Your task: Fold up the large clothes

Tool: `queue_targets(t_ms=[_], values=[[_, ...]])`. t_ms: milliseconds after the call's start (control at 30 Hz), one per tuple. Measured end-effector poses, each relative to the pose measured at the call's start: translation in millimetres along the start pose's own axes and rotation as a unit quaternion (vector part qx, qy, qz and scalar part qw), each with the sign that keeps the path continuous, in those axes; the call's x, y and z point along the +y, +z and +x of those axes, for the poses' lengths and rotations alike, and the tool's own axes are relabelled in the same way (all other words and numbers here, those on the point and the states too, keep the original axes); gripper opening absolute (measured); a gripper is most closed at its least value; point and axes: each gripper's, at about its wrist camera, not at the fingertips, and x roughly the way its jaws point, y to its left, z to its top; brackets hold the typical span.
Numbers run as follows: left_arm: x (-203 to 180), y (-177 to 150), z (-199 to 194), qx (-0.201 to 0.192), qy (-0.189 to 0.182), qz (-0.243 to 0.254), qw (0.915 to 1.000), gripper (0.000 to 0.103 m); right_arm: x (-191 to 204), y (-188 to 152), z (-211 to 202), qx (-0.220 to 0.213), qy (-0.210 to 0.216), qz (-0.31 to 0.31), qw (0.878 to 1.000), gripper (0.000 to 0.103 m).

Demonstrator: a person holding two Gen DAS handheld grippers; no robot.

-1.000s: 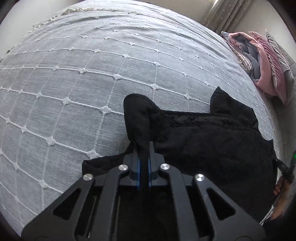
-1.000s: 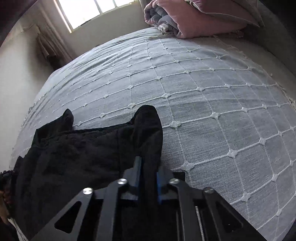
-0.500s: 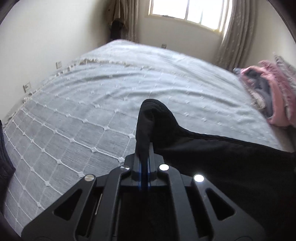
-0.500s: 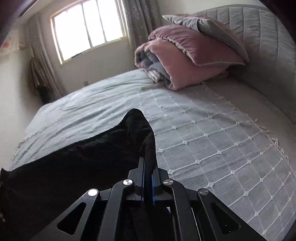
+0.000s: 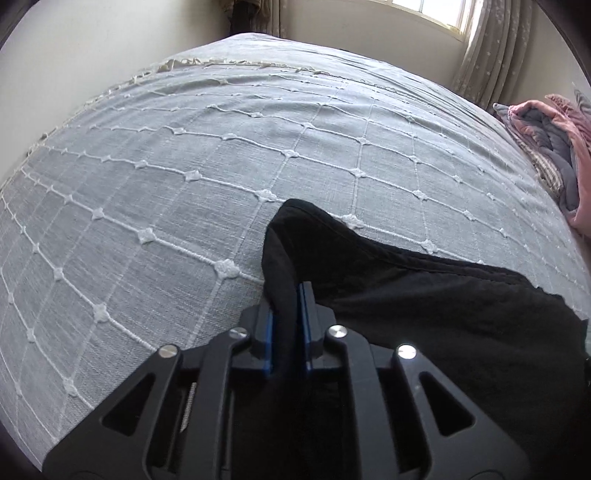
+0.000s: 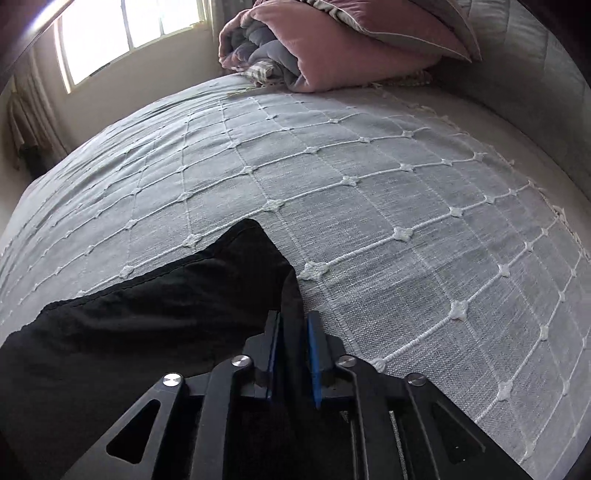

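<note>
The setting was a bedroom with pale walls, a bright window [image 6: 122,35] and beige curtains [image 5: 491,51] at the far side. A bed filled both views, covered by a grey bedspread [image 5: 221,155] quilted in a white diamond grid with small tufts at the crossings; a fringe ran along its far edge. At the head end, against a grey padded headboard [image 6: 546,92], lay a rolled pink and grey quilt [image 6: 332,59] with a pillow [image 6: 406,18] on top of it.

The task item, a black garment [image 5: 424,302], lay across the near part of the bedspread, stretched between the two tools. Its top edge ran in a slack line from one raised corner to the other, and the body of the cloth dropped toward the near edge of the bed, out of frame.

The left gripper [image 5: 287,295] was closed down on the garment's left corner, the blue-padded fingers [image 5: 305,306] separated only by the bunched cloth between them. A peak of black fabric stood up beyond the tips.

The right gripper [image 6: 293,325] was likewise clamped on the garment's right corner, with a narrow gap filled by fabric between its blue pads [image 6: 314,347]. The cloth rose in a point ahead of the tips. Whether either corner touched the bedspread could not be determined.
</note>
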Motion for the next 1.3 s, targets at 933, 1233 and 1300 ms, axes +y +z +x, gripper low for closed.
queue_targets(t_ms=[933,1233,1300], values=[[108.9,-181.5,-165.2,0.040,-0.101,-0.041,0.9932,0.008,-53.6,-207.1,-184.8,-0.020,0.065,-0.117,0.991,0.018],[108.7,-183.6,-148.0,0.043,-0.088,-0.053,0.9938,0.003,-60.0,-199.4,-141.9,-0.024,0.097,-0.129,0.987,0.017],[107.6,-183.4,-148.4,0.041,-0.083,-0.051,0.9944,0.003,-59.9,-199.0,-141.5,-0.024,0.096,-0.130,0.987,0.017]])
